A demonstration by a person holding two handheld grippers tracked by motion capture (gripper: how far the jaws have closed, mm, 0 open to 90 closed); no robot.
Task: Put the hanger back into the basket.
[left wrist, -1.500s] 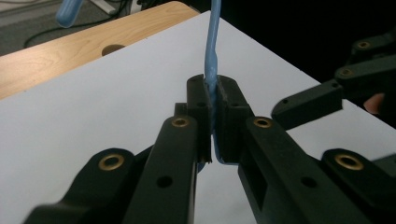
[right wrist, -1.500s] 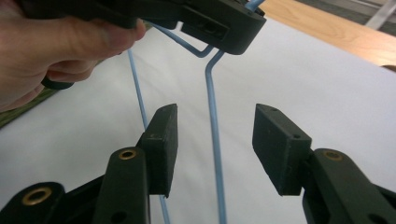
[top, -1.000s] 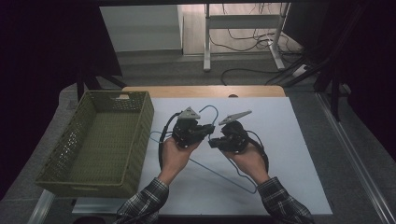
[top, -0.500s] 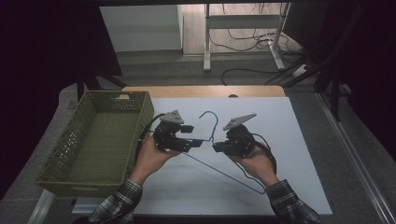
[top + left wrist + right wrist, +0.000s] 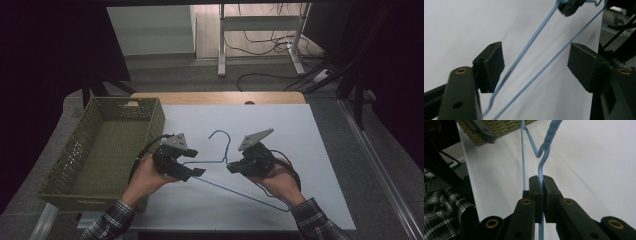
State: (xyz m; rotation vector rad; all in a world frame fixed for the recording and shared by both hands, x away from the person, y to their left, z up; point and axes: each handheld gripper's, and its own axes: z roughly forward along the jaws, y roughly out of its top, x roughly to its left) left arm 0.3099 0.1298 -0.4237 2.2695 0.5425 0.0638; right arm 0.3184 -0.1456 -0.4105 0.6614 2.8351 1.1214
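Smooth blue coated wire hanger (image 5: 235,172); matt black plastic right claw (image 5: 541,195); rough woven green basket (image 5: 75,165) at nine o'clock; matt white tabletop (image 5: 310,150).

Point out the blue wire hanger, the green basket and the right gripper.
blue wire hanger (image 5: 220,134), high view, on its hook.
green basket (image 5: 156,120), high view, on its right wall.
right gripper (image 5: 541,182), right gripper view, between the fingertips shut on the wire.

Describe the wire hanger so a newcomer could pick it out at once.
Start at the white table, to the right of the green woven basket. Between the person's two hands lies a thin light-blue wire hanger, its hook pointing away from the person. It is the one wire item there, clamped near its neck by the right tongs.
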